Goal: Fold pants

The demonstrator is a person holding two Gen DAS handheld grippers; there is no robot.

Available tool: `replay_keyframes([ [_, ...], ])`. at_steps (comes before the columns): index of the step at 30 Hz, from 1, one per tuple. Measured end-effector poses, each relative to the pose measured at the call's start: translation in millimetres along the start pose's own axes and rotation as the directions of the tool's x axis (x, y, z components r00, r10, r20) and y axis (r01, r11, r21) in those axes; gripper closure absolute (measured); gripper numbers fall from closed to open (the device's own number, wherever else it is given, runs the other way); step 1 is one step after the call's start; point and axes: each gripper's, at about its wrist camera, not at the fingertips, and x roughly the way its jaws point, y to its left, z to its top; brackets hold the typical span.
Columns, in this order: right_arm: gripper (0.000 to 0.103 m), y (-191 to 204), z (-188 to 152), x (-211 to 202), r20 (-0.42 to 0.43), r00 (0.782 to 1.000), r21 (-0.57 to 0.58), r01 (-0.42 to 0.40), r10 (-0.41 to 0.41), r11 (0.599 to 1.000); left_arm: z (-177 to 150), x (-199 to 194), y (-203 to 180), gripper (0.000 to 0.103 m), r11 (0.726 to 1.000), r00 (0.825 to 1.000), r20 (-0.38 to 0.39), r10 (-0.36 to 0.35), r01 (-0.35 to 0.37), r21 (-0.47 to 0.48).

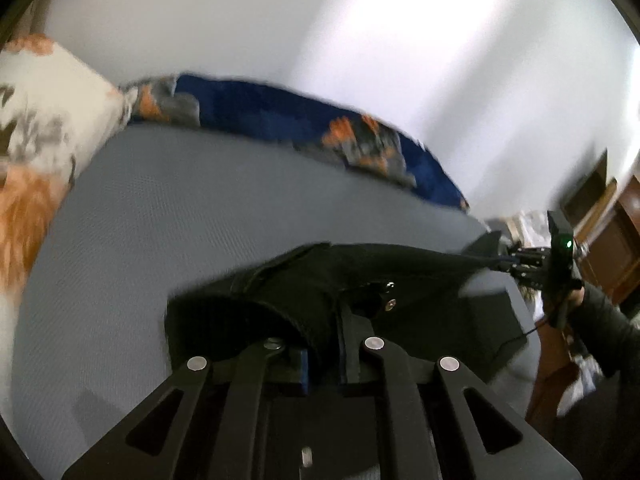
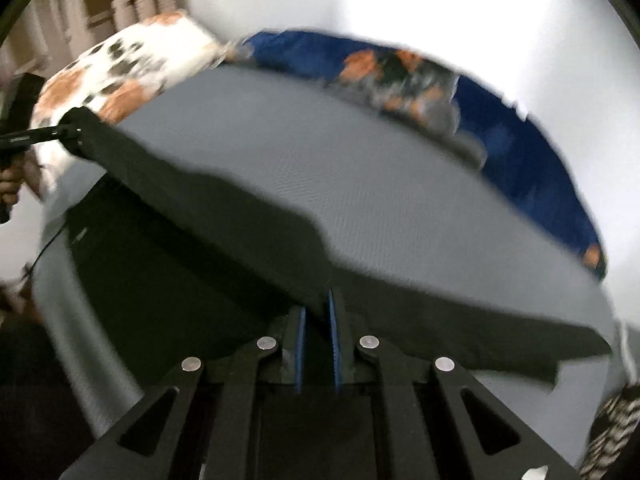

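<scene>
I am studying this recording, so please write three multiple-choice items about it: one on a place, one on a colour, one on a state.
1. Where do the pants hang?
A. Over the grey bed surface
B. On a wooden floor
C. Inside a basket

2. What colour are the pants?
A. Red
B. Black
C. White

3. How is the right gripper?
A. Wide open, empty
B. Out of view
C. Shut on the pants' edge

Key:
1 A, the cloth stretches above the grey sheet.
2 B, the fabric is black in both views.
3 C, its blue pads pinch the cloth; the left gripper grips it too.
</scene>
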Motion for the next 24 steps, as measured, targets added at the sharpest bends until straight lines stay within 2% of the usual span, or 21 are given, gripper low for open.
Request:
replay_keyframes([
  [4,0.095,20,-39,17,-0.102,0.991,0.009,-0.085,0.085,0.996,-54,-4,3,0.089,1.0,0.995,-0.103,0.011,-0.012,-0.012],
  [9,0.095,33,-71,56,-0.205,0.971,0.048,-0.112,0.12,0.993,-105,17,12,0.084,0.995,0.965,-0.246,0.094,-0.097,-0.001],
  [13,0.095,32,-71,71,-0.234,0.964,0.069,-0.115,0.128,0.991,-112,17,6,0.079,0.99,0.959,-0.247,0.141,-0.138,0.028],
  [14,0.095,31,-70,72,-0.236,0.963,0.068,-0.117,0.13,0.991,-112,14,5,0.076,0.989,0.958,-0.247,0.145,-0.143,0.027],
  [16,0.095,33,-68,72,-0.237,0.964,0.054,-0.107,0.117,0.993,-111,6,4,0.057,0.981,0.946,-0.259,0.193,-0.188,0.044],
  [17,0.095,34,-68,72,-0.238,0.965,0.05,-0.104,0.113,0.993,-112,0,5,0.036,0.972,0.936,-0.26,0.236,-0.229,0.056],
  [18,0.094,35,-68,73,-0.241,0.964,0.047,-0.1,0.109,0.994,-113,-9,6,0.033,0.957,0.925,-0.247,0.288,-0.281,0.066],
  [19,0.094,37,-69,74,-0.238,0.966,0.043,-0.094,0.101,0.995,-114,-20,10,0.033,0.952,0.922,-0.238,0.305,-0.299,0.06],
  [23,0.094,41,-74,72,-0.23,0.969,0.043,-0.086,0.093,0.995,-115,-61,23,0.033,0.953,0.95,-0.205,0.237,-0.268,-0.144],
  [24,0.094,42,-75,71,-0.228,0.969,0.043,-0.085,0.093,0.995,-115,-69,21,0.034,0.948,0.962,-0.188,0.198,-0.236,-0.212],
])
